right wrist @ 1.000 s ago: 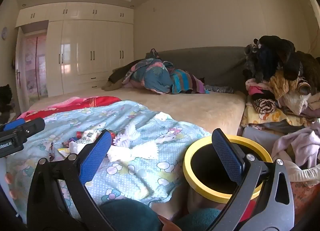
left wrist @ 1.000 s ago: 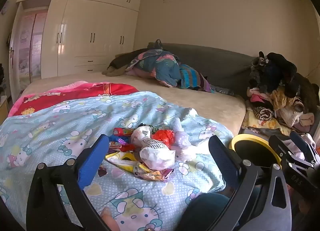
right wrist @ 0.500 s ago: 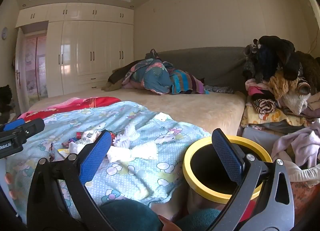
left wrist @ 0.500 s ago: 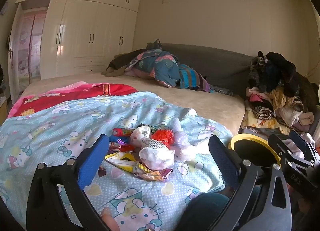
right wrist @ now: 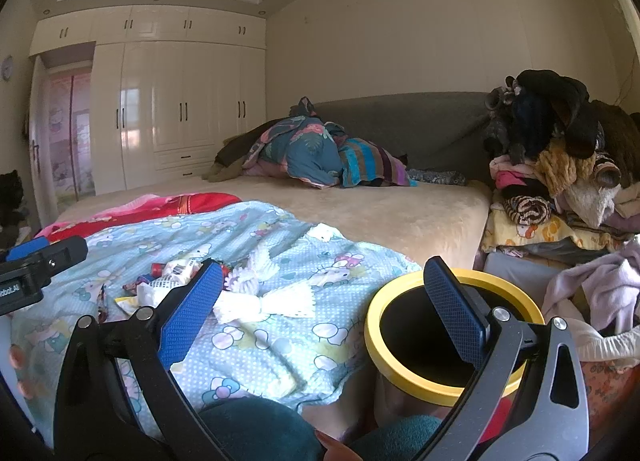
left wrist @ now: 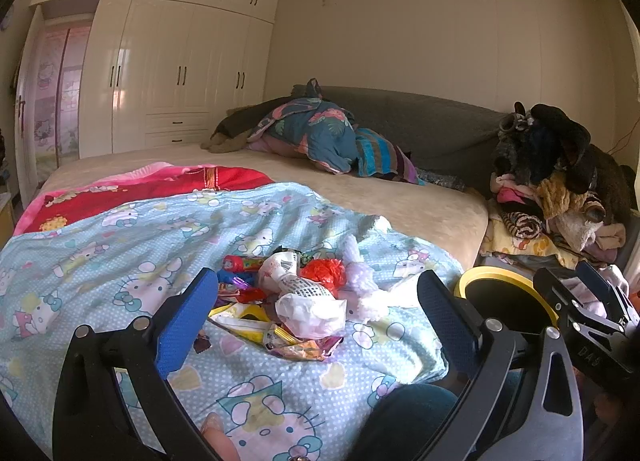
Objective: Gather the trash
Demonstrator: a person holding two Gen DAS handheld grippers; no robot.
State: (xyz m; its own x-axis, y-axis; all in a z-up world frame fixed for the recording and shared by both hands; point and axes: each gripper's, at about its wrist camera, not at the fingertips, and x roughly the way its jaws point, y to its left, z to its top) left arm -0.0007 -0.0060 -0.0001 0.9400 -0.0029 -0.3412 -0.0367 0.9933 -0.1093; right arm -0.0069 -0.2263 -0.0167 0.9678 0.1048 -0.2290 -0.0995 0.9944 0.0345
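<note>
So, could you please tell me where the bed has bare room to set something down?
The beige mattress is bare between the blue quilt and the bedding heap. The quilt is bare left of the trash pile. It is crowded at the pile and the clothes stack.

Both views evenly lit by soft daylight; moderately bright, warm cast; strongest glare a vertical sheen on the glossy wardrobe doors (left wrist: 120,73) at far left, repeated in the right wrist view (right wrist: 128,101); shadows faint and diffuse across the bed (left wrist: 400,201); heavy fisheye bending at the edges, black vignette in all corners; near claw frames dark and slightly soft; middle distance acceptably sharp.
</note>
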